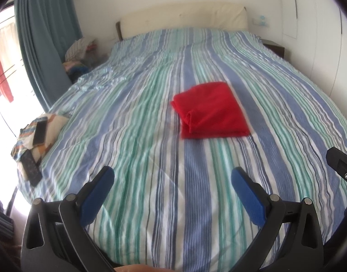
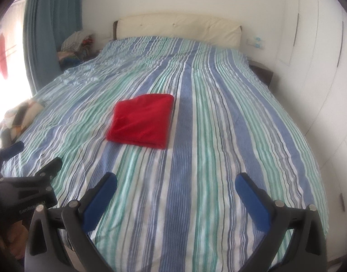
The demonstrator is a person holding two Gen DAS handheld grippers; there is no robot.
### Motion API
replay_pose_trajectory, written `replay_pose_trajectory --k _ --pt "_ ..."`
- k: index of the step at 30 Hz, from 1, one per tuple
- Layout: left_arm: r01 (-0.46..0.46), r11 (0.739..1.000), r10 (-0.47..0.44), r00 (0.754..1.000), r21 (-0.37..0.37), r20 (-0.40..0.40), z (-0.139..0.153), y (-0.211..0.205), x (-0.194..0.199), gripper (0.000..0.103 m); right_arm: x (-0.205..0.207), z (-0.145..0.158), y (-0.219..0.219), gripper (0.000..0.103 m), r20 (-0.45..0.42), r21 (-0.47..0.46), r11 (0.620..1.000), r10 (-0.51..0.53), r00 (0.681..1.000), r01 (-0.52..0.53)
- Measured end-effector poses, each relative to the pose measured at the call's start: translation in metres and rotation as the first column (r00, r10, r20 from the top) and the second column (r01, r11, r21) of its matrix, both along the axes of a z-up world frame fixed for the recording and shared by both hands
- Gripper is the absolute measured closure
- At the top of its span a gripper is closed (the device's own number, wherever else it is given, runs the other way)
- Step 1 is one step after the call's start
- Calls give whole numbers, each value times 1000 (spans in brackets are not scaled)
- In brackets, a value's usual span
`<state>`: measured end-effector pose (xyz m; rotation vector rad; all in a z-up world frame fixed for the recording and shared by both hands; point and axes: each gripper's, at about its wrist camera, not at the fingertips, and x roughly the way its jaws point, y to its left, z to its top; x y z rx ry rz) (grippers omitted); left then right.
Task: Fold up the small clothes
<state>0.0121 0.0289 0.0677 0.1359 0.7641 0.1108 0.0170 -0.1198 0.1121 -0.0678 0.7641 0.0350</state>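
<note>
red garment (image 1: 211,110) lay folded on striped bed (image 1: 132,122), seemingly square | left tool (image 1: 172,187) released, empty; right tool (image 2: 175,191) released, empty; both well apart from garment

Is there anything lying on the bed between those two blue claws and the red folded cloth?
Nothing visible does. Only bare striped bedspread lies between the open left claw and the red cloth, and the same holds for the open right claw. The phones sit on a cushion far off at the bed's left edge.
</note>
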Motion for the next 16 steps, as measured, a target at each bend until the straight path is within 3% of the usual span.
replay_pose_trajectory --k 16 --pt "29 1000 -29 999 13 45 5 -9 -8 0 2 -5 -1 1 -8 -11 1000 -1 1000 1"
